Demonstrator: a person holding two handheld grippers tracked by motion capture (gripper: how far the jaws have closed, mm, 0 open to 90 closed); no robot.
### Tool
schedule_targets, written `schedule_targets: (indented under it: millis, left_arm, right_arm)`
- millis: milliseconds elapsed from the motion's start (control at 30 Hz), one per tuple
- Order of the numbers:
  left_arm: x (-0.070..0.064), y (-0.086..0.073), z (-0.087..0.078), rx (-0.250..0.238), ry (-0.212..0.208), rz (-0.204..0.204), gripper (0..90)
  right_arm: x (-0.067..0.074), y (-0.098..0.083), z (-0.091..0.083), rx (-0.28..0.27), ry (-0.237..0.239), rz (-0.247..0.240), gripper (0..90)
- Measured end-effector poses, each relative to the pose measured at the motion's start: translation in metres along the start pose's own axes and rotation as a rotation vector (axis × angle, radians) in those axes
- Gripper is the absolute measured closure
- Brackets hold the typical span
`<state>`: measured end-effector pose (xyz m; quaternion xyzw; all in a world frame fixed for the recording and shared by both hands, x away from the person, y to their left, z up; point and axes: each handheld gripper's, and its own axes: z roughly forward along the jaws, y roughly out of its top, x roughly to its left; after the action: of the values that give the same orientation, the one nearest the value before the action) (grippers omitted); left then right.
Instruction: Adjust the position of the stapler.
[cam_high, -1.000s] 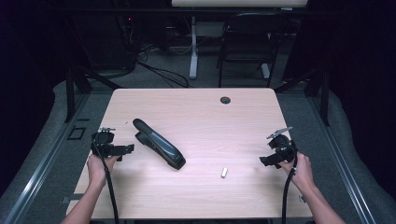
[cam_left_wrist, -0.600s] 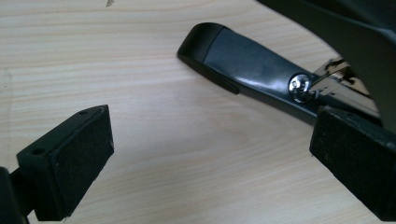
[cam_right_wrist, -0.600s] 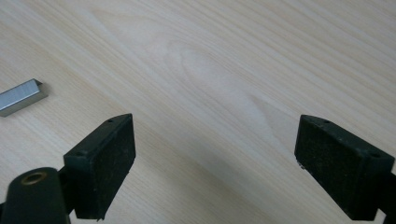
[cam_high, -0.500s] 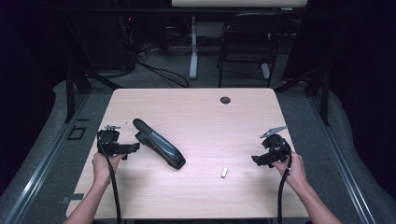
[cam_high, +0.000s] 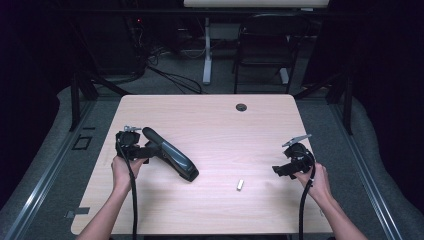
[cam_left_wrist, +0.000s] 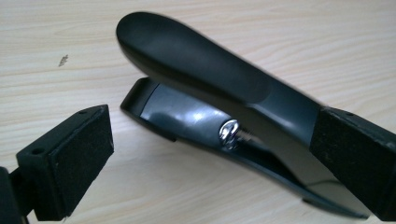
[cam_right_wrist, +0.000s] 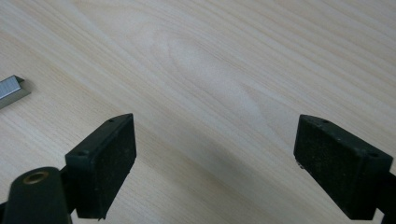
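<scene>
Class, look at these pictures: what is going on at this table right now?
A person sits at a wooden table with a two-jaw gripper in each hand. The left gripper is at the near end of a black stapler, its jaws open on either side of that end, not yet closed on it. The right gripper hovers open over bare wood. A small strip of staples lies between it and the stapler, untouched.

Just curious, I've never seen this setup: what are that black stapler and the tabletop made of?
The stapler looks like black plastic: its top is smooth and matte, the base glossier with a highlight, and a small shiny metal spring or rivet sits between. The table shows pale wood grain, likely laminate rather than solid wood.
</scene>
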<state>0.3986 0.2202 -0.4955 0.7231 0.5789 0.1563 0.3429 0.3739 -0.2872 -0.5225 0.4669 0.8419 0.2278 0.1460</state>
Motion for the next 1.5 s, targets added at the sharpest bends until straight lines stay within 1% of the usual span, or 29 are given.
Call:
schedule_targets:
  millis: [33, 67, 133, 167, 200, 233, 267, 300, 367, 400, 433, 467, 500, 533, 600, 633, 700, 767, 800, 833, 900, 967, 1000, 1100, 1367, 1400, 1433, 1467, 1500]
  left_arm:
    - [-0.003, 0.002, 0.001, -0.004, 0.000, -0.006, 0.0]
    - [-0.006, 0.005, 0.003, -0.006, 0.001, -0.001, 0.0]
    - [-0.010, 0.011, 0.006, -0.015, 0.007, -0.004, 0.0]
    - [-0.010, 0.011, 0.006, -0.015, 0.007, -0.004, 0.0]
    - [-0.013, 0.015, 0.009, -0.018, 0.022, -0.002, 0.0]
    - [-0.013, 0.015, 0.009, -0.018, 0.022, -0.002, 0.0]
    - [-0.016, 0.019, 0.014, -0.028, 0.047, -0.014, 0.0]
    - [-0.017, 0.020, 0.016, -0.025, 0.056, -0.007, 0.0]
    - [-0.018, 0.021, 0.017, -0.025, 0.057, -0.006, 0.0]
    - [-0.020, 0.024, 0.023, -0.020, 0.068, 0.002, 0.0]
    - [-0.020, 0.024, 0.023, -0.020, 0.068, 0.002, 0.0]
    - [-0.021, 0.026, 0.027, -0.015, 0.088, 0.008, 0.0]
    - [-0.021, 0.026, 0.027, -0.015, 0.088, 0.008, 0.0]
    - [-0.021, 0.028, 0.031, -0.010, 0.128, 0.008, 0.0]
    - [-0.021, 0.029, 0.034, -0.016, 0.154, 0.013, 0.0]
    - [-0.021, 0.029, 0.035, -0.017, 0.164, 0.017, 0.0]
    - [-0.020, 0.029, 0.035, -0.015, 0.168, 0.019, 0.0]
    - [-0.019, 0.029, 0.038, -0.013, 0.185, 0.014, 0.0]
    - [-0.018, 0.029, 0.040, -0.009, 0.195, 0.012, 0.0]
    - [-0.018, 0.029, 0.040, -0.009, 0.195, 0.012, 0.0]
    - [-0.017, 0.027, 0.043, 0.011, 0.210, 0.008, 0.3]
    - [-0.015, 0.026, 0.044, 0.016, 0.216, 0.011, 0.3]
    - [-0.015, 0.025, 0.045, 0.013, 0.209, -0.001, 0.1]
    - [-0.013, 0.025, 0.045, 0.010, 0.198, -0.012, 0.1]
    - [-0.013, 0.024, 0.043, 0.013, 0.188, -0.018, 0.7]
    - [-0.013, 0.024, 0.043, 0.013, 0.187, -0.018, 0.7]
    - [-0.013, 0.024, 0.043, 0.013, 0.187, -0.018, 0.7]
    - [-0.012, 0.025, 0.043, 0.015, 0.184, -0.016, 0.8]
    - [-0.012, 0.025, 0.043, 0.015, 0.184, -0.016, 0.9]
  right_arm:
    - [0.000, 0.000, 0.000, -0.001, -0.002, 0.001, 12.6]
    - [-0.001, 0.000, 0.000, 0.000, -0.003, 0.000, 12.7]
    - [-0.002, 0.000, 0.000, 0.008, -0.007, -0.002, 12.7]
    - [-0.002, 0.000, 0.000, 0.008, -0.007, -0.002, 12.7]
    - [-0.003, -0.001, 0.001, 0.015, 0.004, 0.003, 12.7]
    - [-0.003, -0.001, 0.001, 0.015, 0.004, 0.003, 12.7]
    - [-0.004, -0.002, 0.001, 0.018, 0.004, 0.004, 12.7]
    - [-0.005, -0.002, 0.001, 0.019, 0.000, -0.001, 12.7]
    - [-0.005, -0.002, 0.001, 0.019, 0.004, 0.006, 12.7]
    - [-0.006, -0.003, 0.001, 0.020, 0.007, 0.008, 12.7]
    - [-0.006, -0.003, 0.001, 0.020, 0.007, 0.008, 12.7]
    - [-0.006, -0.003, 0.001, 0.017, 0.003, 0.014, 12.7]
    - [-0.007, -0.003, 0.001, 0.018, 0.008, 0.014, 12.7]
    - [-0.007, -0.004, 0.002, 0.019, 0.010, 0.014, 12.7]
    - [-0.008, -0.004, 0.002, 0.029, 0.007, 0.012, 12.6]
    - [-0.008, -0.004, 0.003, 0.031, 0.016, 0.015, 12.6]
    - [-0.009, -0.004, 0.003, 0.034, 0.015, 0.015, 12.5]
    - [-0.009, -0.005, 0.003, 0.037, 0.011, 0.016, 12.5]
    - [-0.009, -0.005, 0.003, 0.037, 0.023, 0.017, 12.6]
    - [-0.009, -0.005, 0.003, 0.037, 0.023, 0.017, 12.6]
    - [-0.010, -0.005, 0.003, 0.036, 0.023, 0.018, 12.5]
    - [-0.011, -0.005, 0.003, 0.040, 0.018, 0.015, 12.5]
    - [-0.010, -0.006, 0.003, 0.037, 0.016, 0.019, 12.5]
    - [-0.011, -0.006, 0.004, 0.038, 0.018, 0.019, 12.5]
    - [-0.012, -0.009, 0.002, 0.046, 0.019, 0.019, 12.5]
    - [-0.012, -0.010, 0.003, 0.038, 0.022, 0.031, 12.5]
    - [-0.012, -0.010, 0.003, 0.038, 0.022, 0.031, 12.5]
    - [-0.013, -0.010, 0.002, 0.049, 0.016, 0.024, 12.5]
    - [-0.013, -0.010, 0.002, 0.049, 0.016, 0.024, 12.5]
